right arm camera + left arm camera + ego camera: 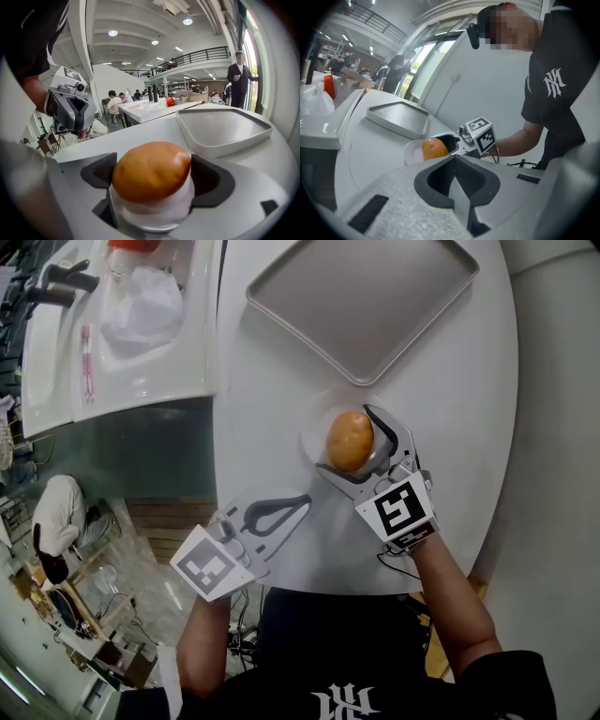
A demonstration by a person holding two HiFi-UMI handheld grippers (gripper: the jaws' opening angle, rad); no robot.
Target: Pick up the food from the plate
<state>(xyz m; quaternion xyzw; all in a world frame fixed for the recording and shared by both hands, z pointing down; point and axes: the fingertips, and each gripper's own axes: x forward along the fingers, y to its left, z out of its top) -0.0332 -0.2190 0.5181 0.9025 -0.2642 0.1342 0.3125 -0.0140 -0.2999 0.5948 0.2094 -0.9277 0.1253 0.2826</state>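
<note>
Head view, table (pixel 450 427): white and round, with a grey tray (pixel 361 296) at its far side.
Head view, bun (pixel 351 439): golden brown, on a small white plate (pixel 310 442) just in front of the tray.
Head view, right gripper (pixel 345 441): jaws spread wide, one on each side of the bun.
Head view, left gripper (pixel 302 504): near the table's front edge, apart from the plate, tips together.
Left gripper view, left gripper (pixel 454 161): dark pads pressed together with nothing between them; the bun (pixel 434 148) and plate lie beyond.
Right gripper view, bun (pixel 151 171): sits on the plate (pixel 154 215), between the two dark pads.
Right gripper view, right gripper: jaws wide apart and not pinching the bun.
Right gripper view, tray (pixel 222 126): behind the bun, to the right.
</note>
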